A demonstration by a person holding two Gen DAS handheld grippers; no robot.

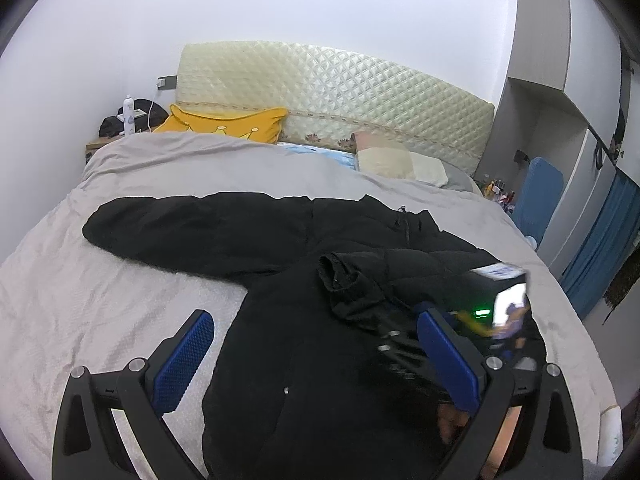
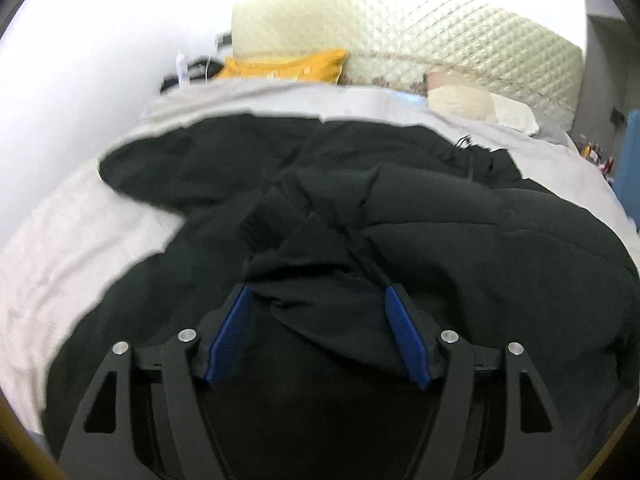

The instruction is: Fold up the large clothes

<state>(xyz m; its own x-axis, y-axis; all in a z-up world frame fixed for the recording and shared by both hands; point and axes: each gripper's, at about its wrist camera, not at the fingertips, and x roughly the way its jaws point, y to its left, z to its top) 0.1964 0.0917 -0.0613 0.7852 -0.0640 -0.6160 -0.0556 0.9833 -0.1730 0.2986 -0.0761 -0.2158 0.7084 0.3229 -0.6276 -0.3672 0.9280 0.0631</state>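
A large black padded jacket [image 1: 304,340] lies on the grey bedspread [image 1: 100,300], one sleeve [image 1: 180,228] stretched out to the left. My left gripper [image 1: 316,344] is open wide above the jacket's body, holding nothing. The other gripper shows in the left wrist view [image 1: 404,340], blurred, holding the other sleeve's cuff [image 1: 344,284] over the jacket body. In the right wrist view my right gripper [image 2: 316,296] is closed on that bunched black sleeve [image 2: 304,256], which fills the gap between the blue pads [image 2: 400,324]. The jacket [image 2: 480,248] spreads below it.
A quilted cream headboard [image 1: 360,96] stands at the far end with a yellow pillow [image 1: 228,124] and cream pillows [image 1: 396,160]. A nightstand with a bottle [image 1: 129,114] is at the far left. Grey wardrobes [image 1: 560,80] and blue fabric [image 1: 600,248] are on the right.
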